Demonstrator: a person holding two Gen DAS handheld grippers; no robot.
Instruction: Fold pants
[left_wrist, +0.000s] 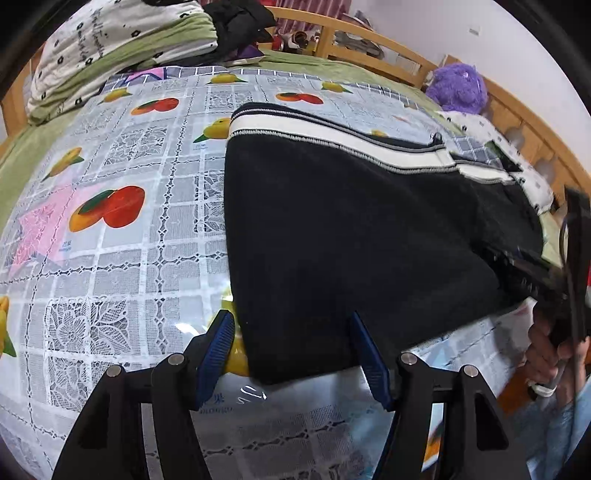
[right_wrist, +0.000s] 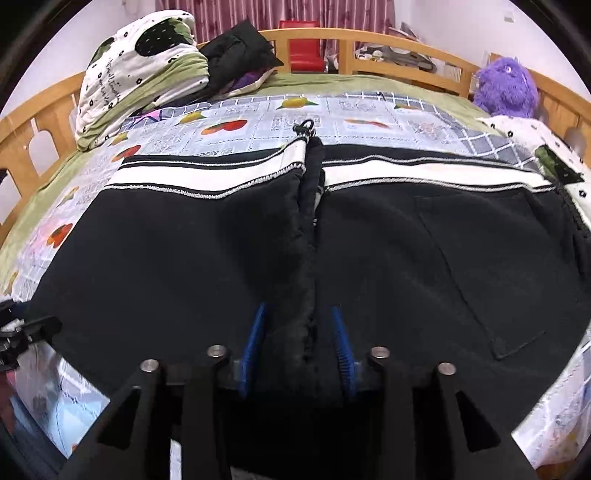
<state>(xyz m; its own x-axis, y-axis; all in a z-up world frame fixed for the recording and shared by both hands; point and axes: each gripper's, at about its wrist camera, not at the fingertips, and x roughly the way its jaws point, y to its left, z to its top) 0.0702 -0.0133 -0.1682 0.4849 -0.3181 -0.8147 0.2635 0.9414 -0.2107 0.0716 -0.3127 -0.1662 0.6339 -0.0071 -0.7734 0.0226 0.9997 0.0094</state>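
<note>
Wooden-railed bed (right_wrist: 388, 44) under a green sheet (left_wrist: 22, 155), white walls (left_wrist: 517, 44), maroon curtain (right_wrist: 258, 14) behind.

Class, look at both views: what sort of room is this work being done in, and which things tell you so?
Most likely a bedroom. The pants lie on a bed with a wooden rail around it, folded bedding is piled at the far end, and a purple plush toy sits in the corner.

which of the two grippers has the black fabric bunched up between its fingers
The right gripper: a raised ridge of the black pants runs between its blue fingers. The left gripper only straddles the flat corner, jaws wide apart.
</note>
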